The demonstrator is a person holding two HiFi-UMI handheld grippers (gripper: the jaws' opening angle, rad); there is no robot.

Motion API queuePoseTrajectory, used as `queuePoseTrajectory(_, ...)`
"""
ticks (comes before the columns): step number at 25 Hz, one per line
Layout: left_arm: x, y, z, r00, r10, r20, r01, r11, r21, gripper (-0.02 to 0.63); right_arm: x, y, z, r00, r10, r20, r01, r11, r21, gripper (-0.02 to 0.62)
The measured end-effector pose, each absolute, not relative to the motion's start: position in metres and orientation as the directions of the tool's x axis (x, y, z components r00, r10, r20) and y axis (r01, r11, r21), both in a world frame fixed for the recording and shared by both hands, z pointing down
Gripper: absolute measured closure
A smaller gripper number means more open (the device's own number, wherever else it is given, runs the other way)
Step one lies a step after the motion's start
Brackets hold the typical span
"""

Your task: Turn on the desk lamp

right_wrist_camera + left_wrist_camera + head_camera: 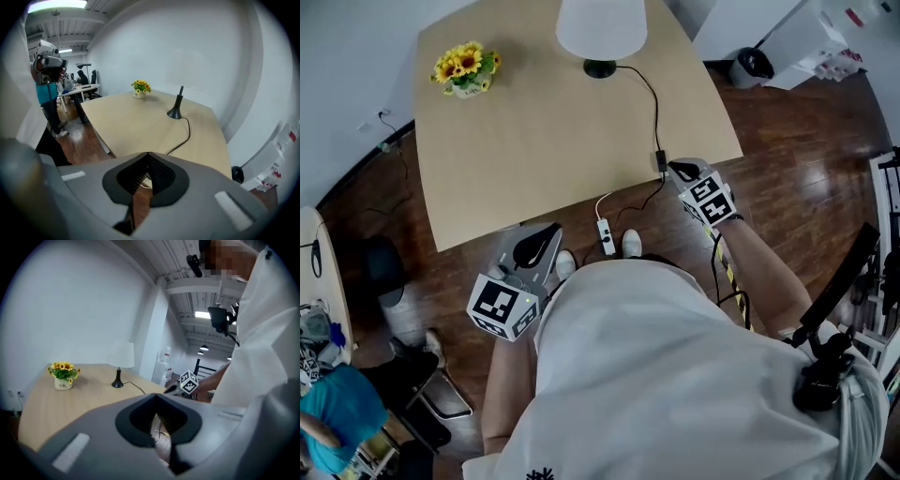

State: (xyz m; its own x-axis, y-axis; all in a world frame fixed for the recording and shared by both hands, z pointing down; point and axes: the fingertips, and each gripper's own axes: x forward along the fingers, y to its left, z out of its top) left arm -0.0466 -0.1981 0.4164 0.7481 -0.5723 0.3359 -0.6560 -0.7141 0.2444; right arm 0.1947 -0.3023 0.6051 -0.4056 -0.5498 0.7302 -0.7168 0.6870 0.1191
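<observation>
Wooden desk (534, 141), white lamp (601, 28) at its far edge.
Left claw (549, 230) and right claw (674, 171) are pressed together, empty; the right is just beside the cord switch (660, 161), where a clumsy push could tug the cord (654, 103) and topple the lamp.

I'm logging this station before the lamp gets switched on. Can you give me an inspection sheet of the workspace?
Surface: pale wooden table, no marks seen.
Job's things: desk lamp at the far edge, with a white shade and a dark base; no glow seen.
Clutter: pot of sunflowers near the far left corner.
Grippers: left gripper has its claw shut and empty, low off the table's near edge. Right gripper has its claw shut and empty, close to a dark block on the cord, possibly the switch.
Cables: black lamp cord crosses the table and drops over the near edge toward a white power strip.
Surroundings: wood floor; person in teal at lower left.
</observation>
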Motion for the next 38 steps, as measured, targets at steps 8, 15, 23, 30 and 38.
queuePoseTrajectory(8, -0.047, -0.196, 0.420, 0.695, -0.623, 0.358, -0.714, -0.656, 0.244, 0.591, 0.197, -0.319, 0.647, -0.364, -0.469, 0.805, -0.658, 0.741, 0.135, 0.591)
queuePoseTrajectory(15, -0.051, -0.191, 0.423, 0.665, -0.650, 0.368, -0.743, -0.623, 0.244, 0.591, 0.197, -0.325, 0.664, -0.331, -0.430, 0.840, -0.618, 0.772, 0.152, 0.591)
queuePoseTrajectory(23, -0.059, -0.189, 0.424, 0.642, -0.665, 0.382, -0.764, -0.594, 0.251, 0.591, 0.192, -0.326, 0.671, -0.288, -0.404, 0.868, -0.570, 0.801, 0.184, 0.591)
queuePoseTrajectory(30, -0.065, -0.190, 0.426, 0.638, -0.667, 0.385, -0.768, -0.586, 0.258, 0.591, 0.194, -0.326, 0.676, -0.246, -0.394, 0.886, -0.538, 0.816, 0.213, 0.592)
queuePoseTrajectory(38, -0.069, -0.191, 0.427, 0.641, -0.667, 0.379, -0.766, -0.587, 0.263, 0.591, 0.192, -0.320, 0.681, -0.203, -0.386, 0.900, -0.487, 0.837, 0.249, 0.592)
